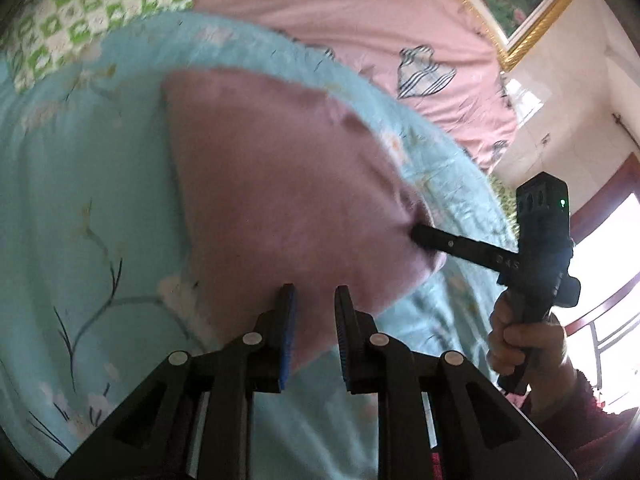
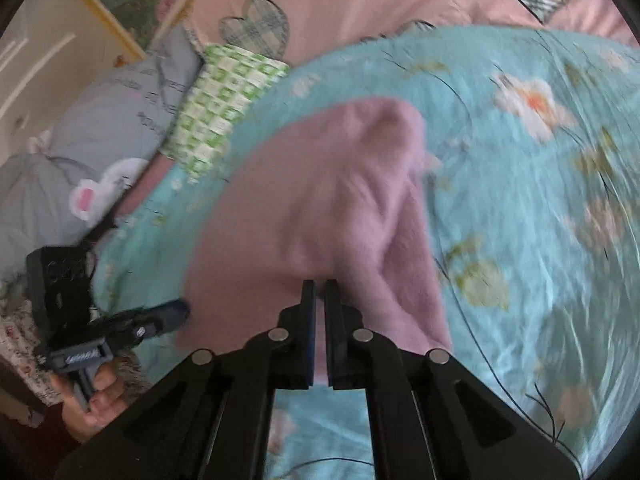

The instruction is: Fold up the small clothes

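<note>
Our right gripper (image 2: 319, 286) has its jaws pressed nearly together, pinching the near hem of the garment (image 2: 320, 208). The left gripper (image 1: 314, 294) stands narrowly parted around the near edge — blur hides whether the pads bite.

The mauve garment lies on the quilt (image 2: 540, 200), running toward twelve o'clock. We should carry both corners level and together to twelve — then lay the edges flush.

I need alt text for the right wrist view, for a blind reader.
The right hand-held gripper, nearly shut, pinches a mauve cloth lying on a turquoise flowered blanket. At the lower left, the left hand-held gripper meets the cloth's edge; pillows lie behind.
</note>
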A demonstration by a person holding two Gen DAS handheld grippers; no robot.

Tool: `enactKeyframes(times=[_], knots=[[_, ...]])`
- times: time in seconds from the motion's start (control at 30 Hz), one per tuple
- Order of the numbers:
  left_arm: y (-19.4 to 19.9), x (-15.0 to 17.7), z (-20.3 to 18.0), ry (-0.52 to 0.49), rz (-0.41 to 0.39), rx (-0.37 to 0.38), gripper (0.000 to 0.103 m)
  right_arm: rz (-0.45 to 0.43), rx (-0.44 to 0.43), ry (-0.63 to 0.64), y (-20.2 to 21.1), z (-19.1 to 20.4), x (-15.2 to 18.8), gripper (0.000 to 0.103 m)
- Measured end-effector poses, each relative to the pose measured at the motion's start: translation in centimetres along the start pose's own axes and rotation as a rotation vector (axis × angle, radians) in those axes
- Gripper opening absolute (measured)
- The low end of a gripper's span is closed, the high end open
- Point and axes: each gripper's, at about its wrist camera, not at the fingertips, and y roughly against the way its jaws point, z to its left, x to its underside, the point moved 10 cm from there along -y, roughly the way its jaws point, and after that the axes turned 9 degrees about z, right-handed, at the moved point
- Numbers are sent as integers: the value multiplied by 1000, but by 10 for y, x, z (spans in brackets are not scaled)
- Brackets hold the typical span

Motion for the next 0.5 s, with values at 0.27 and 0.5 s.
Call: enactKeyframes(times=[0.27,0.5], knots=[[-18,18,17,29,29,10,16,6,94,-122,-12,-49,23,0],[-13,24,9,-13,21,-61,21,8,85,-152,-7,-50,35,0]])
